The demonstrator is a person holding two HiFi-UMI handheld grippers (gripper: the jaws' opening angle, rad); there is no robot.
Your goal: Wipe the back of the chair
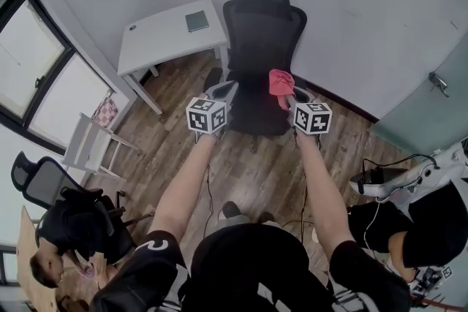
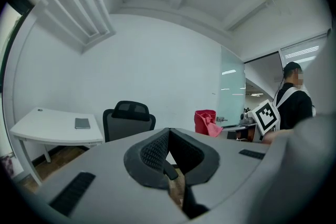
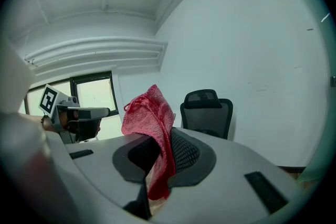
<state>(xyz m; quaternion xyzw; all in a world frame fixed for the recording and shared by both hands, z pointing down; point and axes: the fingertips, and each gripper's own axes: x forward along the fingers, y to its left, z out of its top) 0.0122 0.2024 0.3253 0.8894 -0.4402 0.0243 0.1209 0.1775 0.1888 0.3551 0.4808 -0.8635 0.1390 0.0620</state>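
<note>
A black mesh office chair (image 1: pixel 261 47) with a headrest stands against the white wall, facing me. It also shows in the left gripper view as the chair (image 2: pixel 127 122) and in the right gripper view as the chair (image 3: pixel 206 113). My right gripper (image 1: pixel 287 93) is held up in front of the chair's seat, shut on a red cloth (image 1: pixel 280 82). That cloth (image 3: pixel 153 131) sticks up and hangs down between the right gripper's (image 3: pixel 160 140) pads. My left gripper (image 1: pixel 222 90) is level with it to the left. The left gripper (image 2: pixel 168 136) has its jaws together with nothing in them. Neither gripper touches the chair.
A white desk (image 1: pixel 162 39) with a grey notebook (image 1: pixel 197 20) stands left of the chair. A white folding chair (image 1: pixel 91 146) and another black chair (image 1: pixel 38 183) are by the window. People sit at lower left and right. A glass door (image 1: pixel 431 102) is at right.
</note>
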